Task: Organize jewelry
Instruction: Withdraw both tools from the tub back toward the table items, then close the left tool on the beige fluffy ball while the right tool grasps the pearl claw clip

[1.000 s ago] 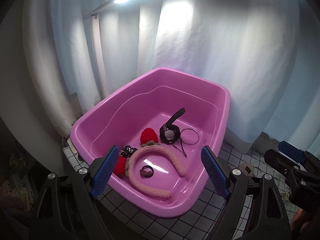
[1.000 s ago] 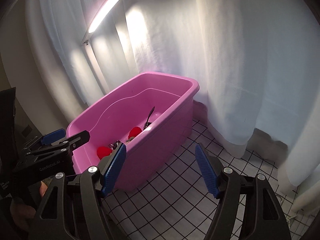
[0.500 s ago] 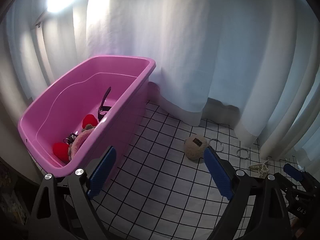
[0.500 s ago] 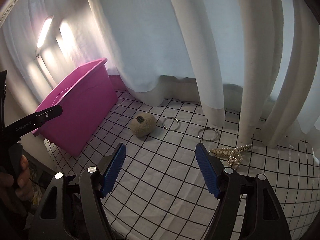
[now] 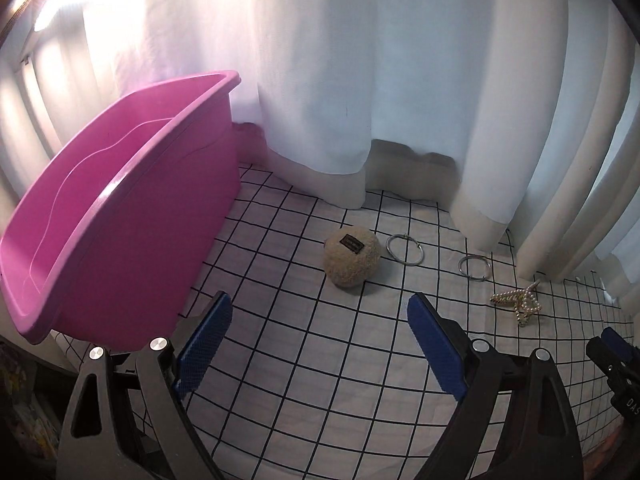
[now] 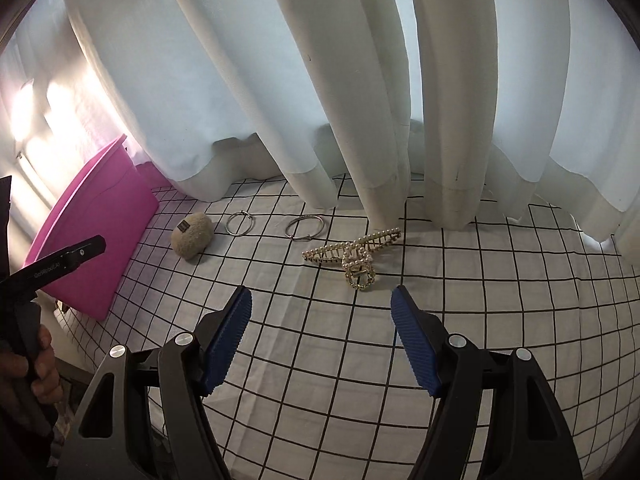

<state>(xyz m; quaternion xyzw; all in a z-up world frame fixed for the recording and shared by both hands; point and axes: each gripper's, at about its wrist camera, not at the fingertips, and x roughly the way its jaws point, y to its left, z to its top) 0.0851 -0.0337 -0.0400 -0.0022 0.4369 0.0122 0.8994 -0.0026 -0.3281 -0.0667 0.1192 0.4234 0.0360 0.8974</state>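
A pink plastic tub point(image 5: 120, 216) stands at the left on a grid-patterned cloth point(image 5: 320, 360); it also shows in the right wrist view point(image 6: 100, 232). A beige fuzzy hair clip point(image 5: 351, 257) point(image 6: 192, 235) lies right of it. Two silver rings lie further right point(image 5: 405, 249) point(image 5: 474, 267); they also show in the right wrist view point(image 6: 239, 223) point(image 6: 305, 227). A pearl claw clip point(image 6: 354, 256) point(image 5: 517, 302) lies just ahead of my right gripper point(image 6: 321, 306), which is open and empty. My left gripper point(image 5: 320, 312) is open and empty, short of the fuzzy clip.
White curtains point(image 6: 360, 80) hang along the back, their hems resting on the cloth. The left gripper's body and the hand that holds it point(image 6: 36, 280) show at the left edge of the right wrist view. The cloth's front edge is near both grippers.
Both grippers have swung right, away from the tub, and now face the loose items on the cloth. The tub's contents have gone out of sight. Both stay open.
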